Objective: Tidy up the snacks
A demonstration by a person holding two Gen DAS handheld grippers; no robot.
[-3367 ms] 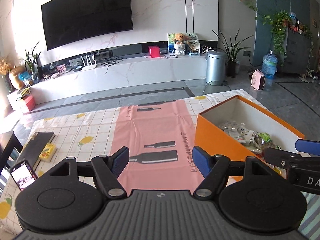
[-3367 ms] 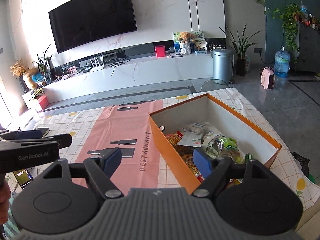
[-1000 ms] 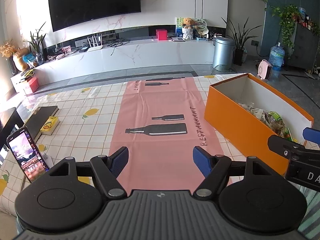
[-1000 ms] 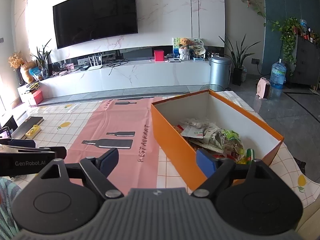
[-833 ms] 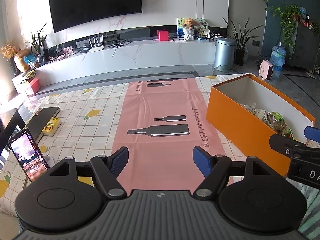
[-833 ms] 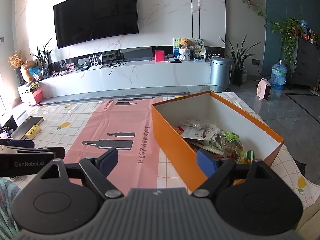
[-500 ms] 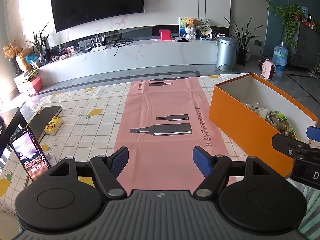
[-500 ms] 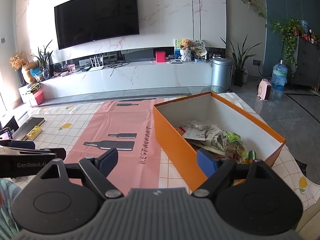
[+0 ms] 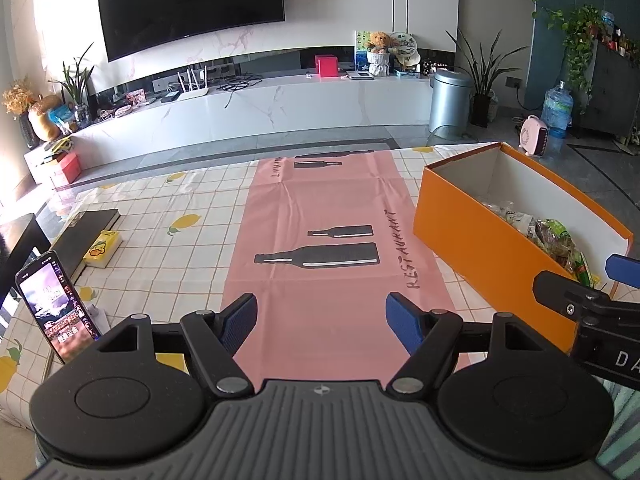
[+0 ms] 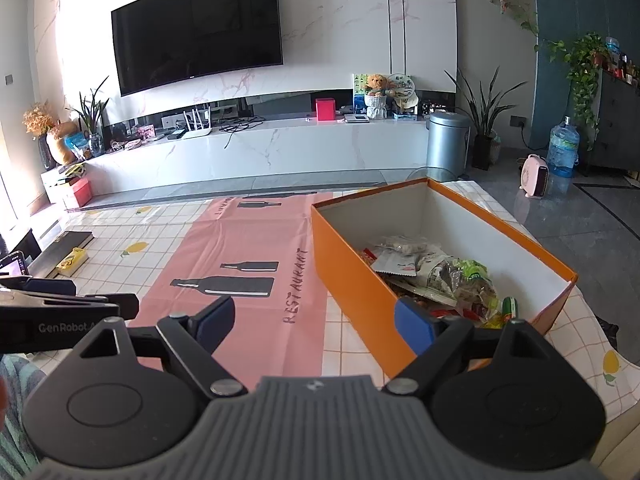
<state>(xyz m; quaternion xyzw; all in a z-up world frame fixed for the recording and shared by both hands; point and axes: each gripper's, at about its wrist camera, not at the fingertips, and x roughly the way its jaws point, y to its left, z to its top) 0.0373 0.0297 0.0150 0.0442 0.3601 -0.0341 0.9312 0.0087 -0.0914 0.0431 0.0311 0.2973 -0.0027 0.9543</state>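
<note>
Left wrist view: the left gripper point(image 9: 322, 316) fills the lower part of the frame, its jaws spread wide with nothing between them, only the pink runner point(image 9: 332, 240) printed with dark bottles showing in the gap. The orange box point(image 9: 480, 240) sits at the right of the frame on the surface point(image 9: 160, 208), which wears a checked cloth with lemons. The box is open-topped, orange outside and white inside, and the snacks point(image 9: 552, 236) show over its near wall — crinkled clear and green packets heaped toward its nearer end. At the right edge the right gripper point(image 9: 580, 292) reaches in, just in front of the box's near corner. At lower left a phone point(image 9: 56, 304) stands propped with its screen lit, and beyond it lie a dark book point(image 9: 86, 232) and a small yellow packet point(image 9: 102, 248).

Right wrist view: the right gripper point(image 10: 312, 320) occupies the bottom of the frame, its jaws also wide apart and holding nothing. The orange box point(image 10: 352, 272) lies centre-right, and its inside is plain to see — the snacks point(image 10: 436, 276) are a loose pile of white, silvery, green and red wrappers in the nearer half, the far half bare white. The left gripper point(image 10: 92, 300) comes in from the left edge, above the checked cloth.
</note>
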